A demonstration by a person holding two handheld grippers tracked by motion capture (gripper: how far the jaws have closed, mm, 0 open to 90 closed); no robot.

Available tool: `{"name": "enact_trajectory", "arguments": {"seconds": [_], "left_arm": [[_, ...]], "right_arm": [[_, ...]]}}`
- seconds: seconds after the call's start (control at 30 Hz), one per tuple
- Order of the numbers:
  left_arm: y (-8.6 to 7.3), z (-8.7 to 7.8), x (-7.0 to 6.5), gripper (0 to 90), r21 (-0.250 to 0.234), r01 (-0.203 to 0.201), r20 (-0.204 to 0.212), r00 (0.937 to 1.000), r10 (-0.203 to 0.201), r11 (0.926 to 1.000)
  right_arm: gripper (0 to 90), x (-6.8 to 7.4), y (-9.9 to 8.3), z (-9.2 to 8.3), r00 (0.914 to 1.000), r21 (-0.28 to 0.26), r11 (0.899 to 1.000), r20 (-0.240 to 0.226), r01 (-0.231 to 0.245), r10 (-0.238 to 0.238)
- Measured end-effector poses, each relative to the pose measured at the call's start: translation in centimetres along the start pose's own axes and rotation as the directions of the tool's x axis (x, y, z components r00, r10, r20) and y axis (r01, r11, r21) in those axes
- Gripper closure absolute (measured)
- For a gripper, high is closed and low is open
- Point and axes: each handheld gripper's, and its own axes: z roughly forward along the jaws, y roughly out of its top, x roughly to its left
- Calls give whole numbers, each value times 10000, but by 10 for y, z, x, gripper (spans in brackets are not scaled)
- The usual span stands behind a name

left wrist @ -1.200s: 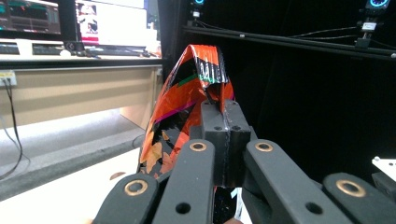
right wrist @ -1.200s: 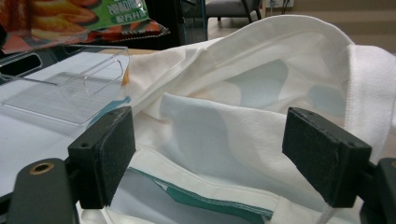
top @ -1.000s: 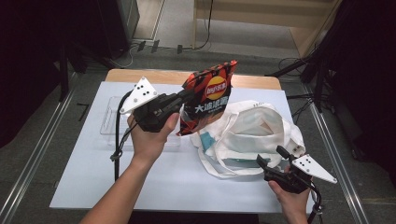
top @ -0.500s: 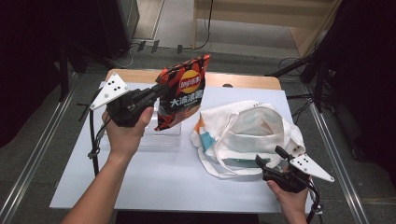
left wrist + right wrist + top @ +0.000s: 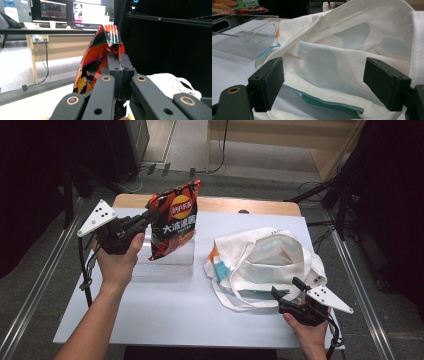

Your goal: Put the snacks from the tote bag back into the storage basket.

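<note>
The left gripper (image 5: 150, 215) had its jaws pressed together on the upper edge of the chip bag (image 5: 174, 225), pinching it; the bag hung upright above a clear plastic tray (image 5: 167, 265) on the left part of the table (image 5: 165, 315). The right gripper (image 5: 283, 293), jaws spread wide, sat at the near rim of the white tote bag (image 5: 270, 260), whose fabric lay between its pads without being pressed. The tote lay open, just right of the tray
</note>
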Motion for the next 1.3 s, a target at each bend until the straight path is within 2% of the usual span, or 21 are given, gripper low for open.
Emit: {"name": "enact_trajectory", "arguments": {"seconds": [0.13, 0.27, 0.6, 0.83, 0.93, 0.97, 1.03, 1.1, 1.13, 1.23, 1.27, 1.3], "left_arm": [[-7, 0, 11, 900, 141, 51, -191, 9998, -49, 9999], [-14, 1, 25, 900, 149, 305, -319, 9990, -300, 9994], [-37, 8, 46, 900, 509, 618, -707, 9958, -582, 9968], [-60, 16, 57, 900, 1133, 998, -935, 9916, -894, 9885], [-68, 15, 62, 900, 1109, 1391, -882, 9876, -1296, 9841], [-70, 14, 62, 889, 1097, 1513, -1008, 9849, -1404, 9824], [-74, 11, 61, 748, 1138, 1733, -1421, 9774, -1567, 9783], [-79, 8, 58, 632, 1393, 1810, -1996, 9681, -1515, 9736], [-82, 7, 56, 575, 1593, 1950, -2258, 9615, -1566, 9678], [-98, 6, 46, 451, 2220, 2340, -3193, 9347, -1561, 9466], [-104, 5, 44, 444, 2421, 2507, -3443, 9254, -1586, 9373], [-108, 6, 42, 438, 2483, 2628, -3619, 9180, -1624, 9323]], "right_arm": [[176, 0, 0, 1, 10000, 38, 10000, 0, 42, -42], [176, 1, 0, 0, 10000, 62, 10000, 2, 18, -18], [176, 2, -1, 1, 9999, 55, 9999, -22, 102, -102], [177, 2, -2, 2, 9999, 129, 9999, -20, 101, -101], [177, 2, -2, 3, 9999, 176, 9998, -7, 109, -109], [177, 2, -2, 3, 10000, 193, 9998, -24, 95, -95], [177, 2, -3, 3, 9999, 200, 9997, -23, 105, -105], [179, 3, -2, 3, 9999, 211, 9997, -31, 97, -96], [179, 2, -2, 3, 9999, 209, 9997, -38, 107, -107], [180, 2, -3, 3, 10000, 232, 9997, -47, 79, -78], [179, 2, -3, 3, 10000, 262, 9996, -25, 74, -73], [180, 2, -3, 3, 10000, 279, 9996, -30, 58, -57]]}}
